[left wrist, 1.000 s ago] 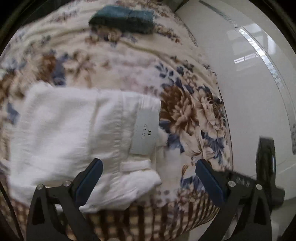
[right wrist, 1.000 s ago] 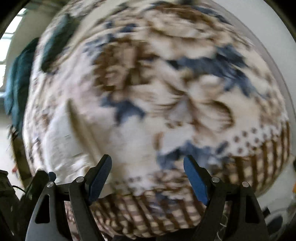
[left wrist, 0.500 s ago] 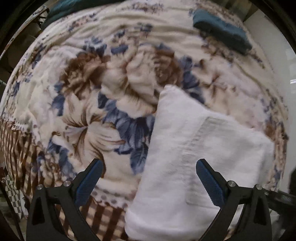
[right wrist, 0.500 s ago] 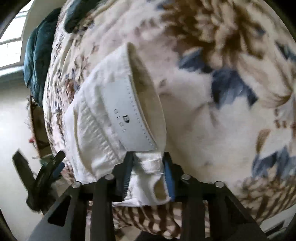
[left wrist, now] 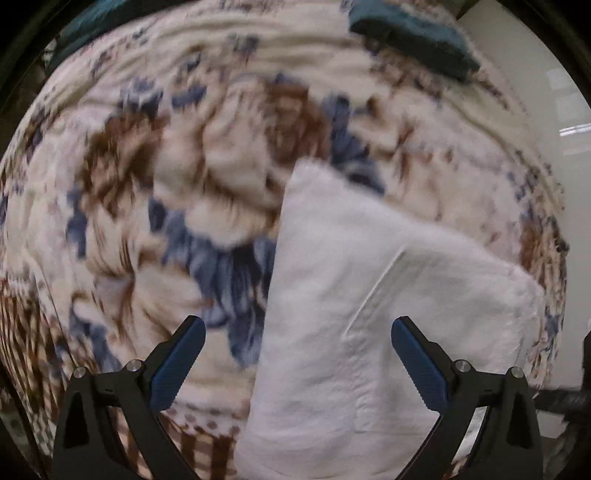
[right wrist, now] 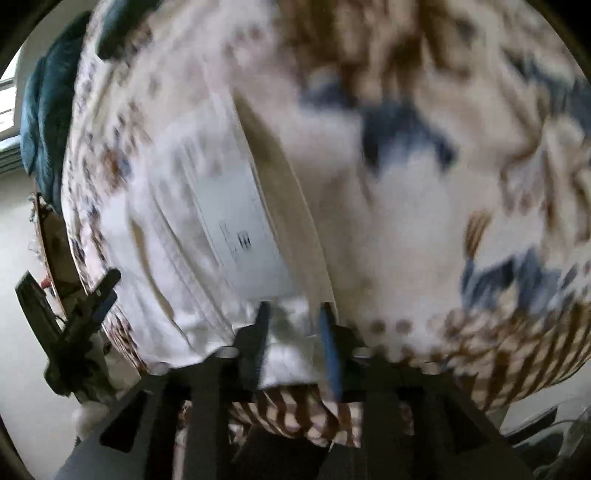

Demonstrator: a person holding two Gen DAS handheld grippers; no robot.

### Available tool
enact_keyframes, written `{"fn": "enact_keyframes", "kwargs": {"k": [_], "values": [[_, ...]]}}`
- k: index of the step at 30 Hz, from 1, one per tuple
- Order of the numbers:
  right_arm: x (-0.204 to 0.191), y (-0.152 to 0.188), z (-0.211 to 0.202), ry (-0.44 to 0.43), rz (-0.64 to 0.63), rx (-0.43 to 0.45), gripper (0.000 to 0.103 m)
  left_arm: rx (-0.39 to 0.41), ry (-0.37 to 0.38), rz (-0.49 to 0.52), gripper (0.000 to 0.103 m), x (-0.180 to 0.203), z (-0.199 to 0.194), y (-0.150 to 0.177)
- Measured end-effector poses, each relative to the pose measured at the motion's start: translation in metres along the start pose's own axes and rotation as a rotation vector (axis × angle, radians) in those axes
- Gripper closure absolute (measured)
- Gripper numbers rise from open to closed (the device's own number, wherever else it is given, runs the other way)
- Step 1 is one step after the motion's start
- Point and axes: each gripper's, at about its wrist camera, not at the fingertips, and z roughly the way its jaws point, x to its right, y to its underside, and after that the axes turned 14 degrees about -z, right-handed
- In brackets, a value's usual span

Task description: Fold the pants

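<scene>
Two claws: both in view, one busy and one idle.
Pants (left wrist: pixel 369 314): white, folded into a thick pad, lying on the floral blanket (left wrist: pixel 207 177) near its checked brown border.
Pants, right wrist view: the same white bundle (right wrist: pixel 207 236), a pale rectangular label (right wrist: pixel 240 229) on its top layer, print too blurred to read.
Right claw (right wrist: pixel 293 339): blue-padded fingers drawn close together, pinching the near edge of the pants just below that label.
Left claw (left wrist: pixel 297 358): fingers spread wide apart, nothing between them, hovering over the near end of the pants; whether it touches the cloth, I cannot tell.
Left finger pad (left wrist: pixel 177 362): over the blanket's blue and brown flowers, beside the pants.
Right finger pad of that claw (left wrist: pixel 421 365): over the white fabric itself.
Pocket seam (left wrist: pixel 373 295): a raised diagonal line running across the top of the folded pants.
Teal cloth (left wrist: pixel 410 33): folded, dark, at the far end of the blanket, well apart from the pants.
Teal fabric (right wrist: pixel 44 122): more of it draped at the far left in the right wrist view, near a bright window.
Left claw again (right wrist: pixel 99 295): seen from the right camera as a dark shape at the far side of the pants.
Sharpness: both views smeared with motion.
</scene>
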Motion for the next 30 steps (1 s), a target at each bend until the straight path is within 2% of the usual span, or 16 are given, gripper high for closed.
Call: {"fn": "enact_keyframes", "kwargs": {"k": [2,4,7,9,10,11,12,13,17,19,20,21,23,25,28,30], "values": [[-0.002,-0.013,-0.021,-0.029,-0.008,0.104,0.03,0.015,0.03,0.005,0.0,0.003,-0.005,-0.013],[0.001,-0.03,-0.023,-0.062,0.004,0.141,0.029,-0.008,0.071,-0.004,0.0,0.004,-0.001,-0.025],[0.012,-0.056,0.005,-0.192,0.076,0.106,0.034,-0.008,0.048,-0.006,0.0,0.003,0.015,-0.043],[0.001,-0.065,0.025,-0.217,0.087,0.071,0.073,-0.008,0.026,-0.014,0.0,-0.001,0.019,-0.044],[-0.007,-0.067,0.022,-0.197,0.06,0.071,0.083,-0.013,0.027,-0.022,0.0,-0.005,0.021,-0.047],[-0.021,-0.07,0.015,-0.12,-0.001,0.073,0.094,-0.012,0.024,-0.036,0.0,-0.01,0.022,-0.05],[-0.031,-0.071,0.01,-0.018,-0.05,0.086,0.095,-0.007,0.018,-0.048,0.0,-0.014,0.021,-0.052],[-0.033,-0.072,0.004,0.111,-0.08,0.087,0.094,0.004,0.005,-0.064,0.0,-0.022,0.019,-0.055],[-0.036,-0.086,0.012,0.14,-0.039,-0.046,0.081,0.023,-0.049,-0.12,0.0,-0.046,0.016,-0.062],[-0.068,-0.093,-0.007,0.265,-0.115,-0.038,0.067,0.037,-0.082,-0.124,0.0,-0.054,0.014,-0.065],[-0.091,-0.098,-0.018,0.301,-0.168,-0.002,0.055,0.052,-0.125,-0.116,0.0,-0.057,0.013,-0.067],[-0.115,-0.108,-0.019,0.298,-0.207,0.004,0.036,0.062,-0.151,-0.108,0.0,-0.06,0.012,-0.067],[-0.168,-0.122,0.005,0.285,-0.309,-0.062,0.018,0.082,-0.202,-0.094,0.0,-0.069,0.012,-0.069],[-0.205,-0.138,0.037,0.303,-0.396,-0.138,0.019,0.083,-0.228,-0.1,0.0,-0.079,0.015,-0.071],[-0.257,-0.138,0.069,0.409,-0.592,-0.26,0.021,0.019,-0.187,-0.16,0.0,-0.102,0.027,-0.076],[-0.266,-0.13,0.06,0.538,-0.671,-0.245,0.021,-0.015,-0.133,-0.205,0.0,-0.112,0.033,-0.081]]}}
